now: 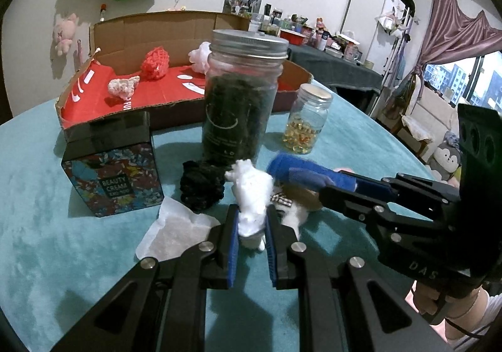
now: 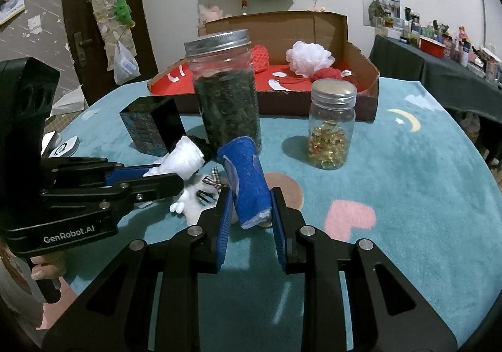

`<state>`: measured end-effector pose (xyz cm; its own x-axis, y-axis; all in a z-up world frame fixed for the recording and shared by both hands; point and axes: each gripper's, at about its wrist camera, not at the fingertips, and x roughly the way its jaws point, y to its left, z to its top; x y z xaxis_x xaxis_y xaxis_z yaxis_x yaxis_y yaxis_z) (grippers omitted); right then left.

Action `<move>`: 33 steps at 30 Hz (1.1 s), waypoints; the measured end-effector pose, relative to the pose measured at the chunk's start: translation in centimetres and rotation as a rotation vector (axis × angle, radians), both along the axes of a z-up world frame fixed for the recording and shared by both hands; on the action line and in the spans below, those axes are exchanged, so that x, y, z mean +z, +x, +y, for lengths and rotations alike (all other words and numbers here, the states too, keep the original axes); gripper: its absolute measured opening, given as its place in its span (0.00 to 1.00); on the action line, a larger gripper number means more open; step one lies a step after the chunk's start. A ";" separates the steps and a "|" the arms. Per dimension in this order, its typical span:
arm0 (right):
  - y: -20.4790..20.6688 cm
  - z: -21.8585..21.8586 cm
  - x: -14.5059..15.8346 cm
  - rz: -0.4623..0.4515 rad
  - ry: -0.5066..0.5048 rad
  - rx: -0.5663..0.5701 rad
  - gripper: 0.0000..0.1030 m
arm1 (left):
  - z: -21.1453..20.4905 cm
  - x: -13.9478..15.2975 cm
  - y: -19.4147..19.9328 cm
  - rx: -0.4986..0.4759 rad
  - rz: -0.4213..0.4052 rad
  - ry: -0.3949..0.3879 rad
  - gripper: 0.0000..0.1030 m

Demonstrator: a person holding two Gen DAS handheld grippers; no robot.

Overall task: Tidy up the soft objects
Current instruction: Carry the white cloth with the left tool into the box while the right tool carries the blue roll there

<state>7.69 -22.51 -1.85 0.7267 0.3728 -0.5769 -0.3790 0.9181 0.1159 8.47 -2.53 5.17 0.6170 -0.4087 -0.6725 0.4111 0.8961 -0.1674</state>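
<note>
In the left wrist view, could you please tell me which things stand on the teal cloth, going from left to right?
Beauty cream box → white paper sheet → black soft ball → white soft piece held in the left gripper → small capsule jar.

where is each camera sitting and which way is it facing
Left wrist: on the left tool, facing across the table to the cardboard box; its fingers clamp a white soft piece, the right tool enters from the right.
Right wrist: on the right tool, same way; it grips a blue roll, the left tool enters from the left.
Shared: tall jar, box.
</note>
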 end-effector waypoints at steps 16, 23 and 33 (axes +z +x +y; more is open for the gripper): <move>-0.4 -2.3 -0.1 0.008 0.003 -0.032 0.20 | 4.1 0.7 -0.8 0.043 0.007 -0.005 0.16; -0.7 -2.6 0.0 -0.012 0.004 -0.043 0.18 | 5.1 0.7 -1.0 0.055 0.005 -0.003 0.16; -0.9 -4.7 0.0 0.004 0.012 -0.090 0.18 | 8.7 -0.2 -1.0 0.147 0.049 0.002 0.16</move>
<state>6.82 -27.19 -1.87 0.7556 0.3126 -0.5756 -0.2942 0.9471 0.1282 7.48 6.18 4.96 0.6364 -0.3152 -0.7040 0.2670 0.9463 -0.1824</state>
